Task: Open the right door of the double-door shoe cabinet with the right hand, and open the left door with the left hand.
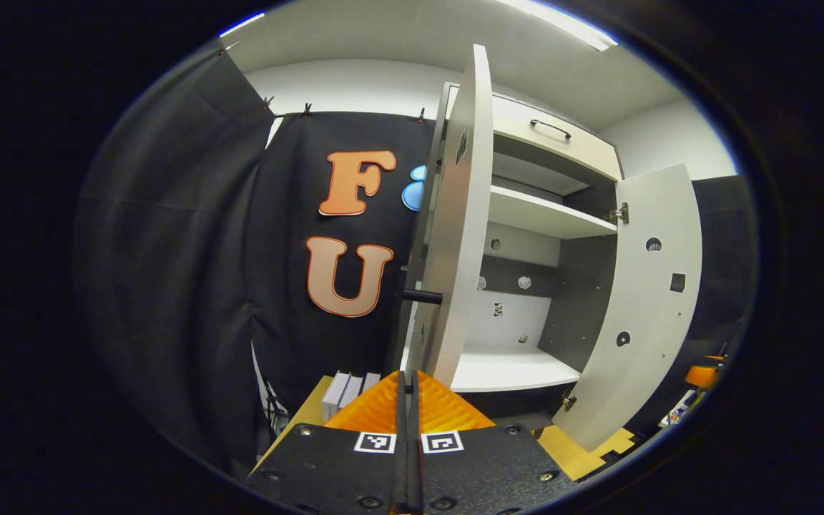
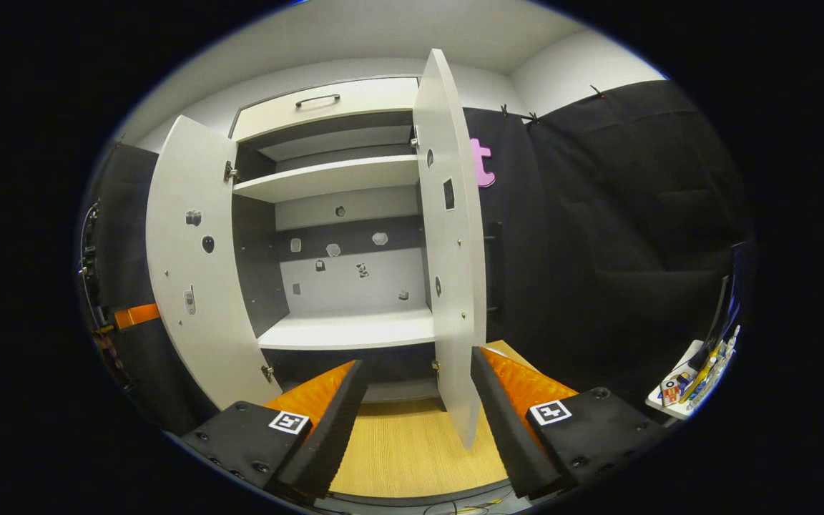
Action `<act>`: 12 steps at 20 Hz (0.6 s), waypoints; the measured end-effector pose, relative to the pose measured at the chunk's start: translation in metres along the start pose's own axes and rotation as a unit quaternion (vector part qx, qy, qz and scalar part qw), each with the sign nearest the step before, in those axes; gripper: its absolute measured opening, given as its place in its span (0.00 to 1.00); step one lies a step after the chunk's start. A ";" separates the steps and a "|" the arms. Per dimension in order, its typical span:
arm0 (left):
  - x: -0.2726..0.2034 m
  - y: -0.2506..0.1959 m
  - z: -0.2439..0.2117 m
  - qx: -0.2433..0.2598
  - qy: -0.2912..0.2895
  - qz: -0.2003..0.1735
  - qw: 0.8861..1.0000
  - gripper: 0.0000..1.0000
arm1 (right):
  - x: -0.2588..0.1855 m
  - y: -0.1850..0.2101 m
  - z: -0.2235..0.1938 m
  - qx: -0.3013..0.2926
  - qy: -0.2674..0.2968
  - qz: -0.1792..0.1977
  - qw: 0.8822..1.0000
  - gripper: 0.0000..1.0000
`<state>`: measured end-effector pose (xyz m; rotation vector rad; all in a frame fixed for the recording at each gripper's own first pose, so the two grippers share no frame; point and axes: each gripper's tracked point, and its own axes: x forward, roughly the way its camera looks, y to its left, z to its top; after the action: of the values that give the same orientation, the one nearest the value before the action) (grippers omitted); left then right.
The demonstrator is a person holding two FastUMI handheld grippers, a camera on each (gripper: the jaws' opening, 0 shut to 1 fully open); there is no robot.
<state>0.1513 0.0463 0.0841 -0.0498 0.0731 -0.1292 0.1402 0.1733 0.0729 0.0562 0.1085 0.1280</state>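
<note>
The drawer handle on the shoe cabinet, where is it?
In the right gripper view the drawer handle sits on the top drawer front, above the upper shelf, between the two open doors.

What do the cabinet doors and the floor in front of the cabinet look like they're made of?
The left door and right door look like matte white laminated board: flat, uniform faces, thin square edges, metal hinges. The floor looks like light wood-grain laminate or vinyl, with fine parallel streaks; which one I cannot tell.

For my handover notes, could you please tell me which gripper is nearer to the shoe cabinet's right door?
Right. The right gripper sits open just in front of the right door, whose lower edge hangs between its fingers. The left gripper is shut, beside the left door.
</note>
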 end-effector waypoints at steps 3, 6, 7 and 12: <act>-0.021 0.005 0.007 0.022 -0.002 0.024 0.999 0.00 | -0.001 0.001 0.000 -0.004 0.000 0.000 1.000 0.96; -0.044 0.001 0.018 0.043 -0.007 0.043 0.998 0.03 | -0.005 0.000 0.000 -0.005 0.002 0.000 1.000 0.97; -0.049 -0.002 0.022 0.047 -0.007 0.045 0.998 0.06 | -0.007 0.002 0.003 -0.002 0.000 0.003 1.000 0.97; -0.067 -0.023 0.036 0.060 -0.021 0.043 0.997 0.21 | -0.020 -0.001 0.019 -0.006 -0.015 0.002 1.000 0.96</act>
<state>0.0847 0.0344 0.1259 0.0705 0.0244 -0.0468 0.1225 0.1691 0.0943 0.0461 0.0776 0.1327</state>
